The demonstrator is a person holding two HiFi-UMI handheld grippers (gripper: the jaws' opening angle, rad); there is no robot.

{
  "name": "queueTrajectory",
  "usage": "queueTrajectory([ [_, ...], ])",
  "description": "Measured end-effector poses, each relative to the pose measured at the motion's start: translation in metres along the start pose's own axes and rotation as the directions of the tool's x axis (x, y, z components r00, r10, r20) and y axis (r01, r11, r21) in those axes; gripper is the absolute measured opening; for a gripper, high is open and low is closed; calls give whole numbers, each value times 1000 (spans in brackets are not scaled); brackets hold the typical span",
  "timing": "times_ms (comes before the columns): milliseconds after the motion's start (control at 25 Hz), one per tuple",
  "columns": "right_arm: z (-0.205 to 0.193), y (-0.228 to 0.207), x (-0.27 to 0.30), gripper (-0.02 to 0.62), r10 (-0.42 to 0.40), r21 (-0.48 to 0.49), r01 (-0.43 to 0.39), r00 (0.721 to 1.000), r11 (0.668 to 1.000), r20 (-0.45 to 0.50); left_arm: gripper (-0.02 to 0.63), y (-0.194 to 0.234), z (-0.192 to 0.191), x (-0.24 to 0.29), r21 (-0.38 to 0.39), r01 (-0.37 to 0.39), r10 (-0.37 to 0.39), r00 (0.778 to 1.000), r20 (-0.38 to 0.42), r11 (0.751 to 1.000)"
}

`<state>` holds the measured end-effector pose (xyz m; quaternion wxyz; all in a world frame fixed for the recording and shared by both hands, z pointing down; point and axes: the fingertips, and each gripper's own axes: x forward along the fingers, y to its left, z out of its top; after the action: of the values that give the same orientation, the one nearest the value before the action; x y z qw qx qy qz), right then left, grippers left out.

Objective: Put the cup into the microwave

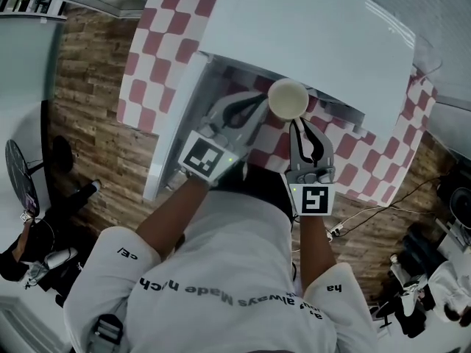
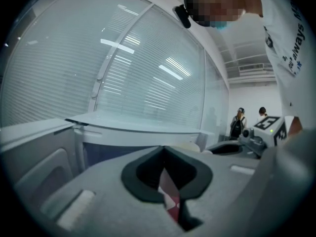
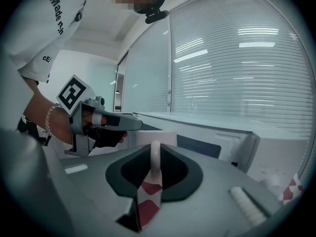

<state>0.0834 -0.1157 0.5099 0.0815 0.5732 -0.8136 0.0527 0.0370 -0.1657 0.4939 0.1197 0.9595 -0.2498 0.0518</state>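
A cream cup (image 1: 288, 98) hangs in front of the white microwave (image 1: 316, 35), right at its open front. My right gripper (image 1: 297, 126) is shut on the cup's handle; in the right gripper view the handle (image 3: 155, 154) stands pinched between the jaws, with the cup's body (image 3: 143, 138) just beyond. The microwave door (image 1: 176, 123) is swung open to the left. My left gripper (image 1: 254, 107) is beside the cup on its left, shut with nothing in it. In the left gripper view its jaws (image 2: 167, 168) leave only a thin slit that shows checked cloth.
The microwave stands on a table with a red-and-white checked cloth (image 1: 158, 57). Wooden floor (image 1: 88, 109) surrounds the table. Cables (image 1: 368, 215) lie on the floor at the right. People (image 2: 249, 120) stand in the background.
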Motion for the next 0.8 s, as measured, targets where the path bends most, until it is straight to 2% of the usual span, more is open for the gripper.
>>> queueTrajectory([
  [280,-33,-5,16,41,-5,19,6,999,1000,-40,5,12,-19,18,21,-1,1,1000,-9,1000],
  [800,-63,-41,54,41,-60,24,60,998,998,-20,3,31,-50,48,35,-12,13,1000,-23,999],
])
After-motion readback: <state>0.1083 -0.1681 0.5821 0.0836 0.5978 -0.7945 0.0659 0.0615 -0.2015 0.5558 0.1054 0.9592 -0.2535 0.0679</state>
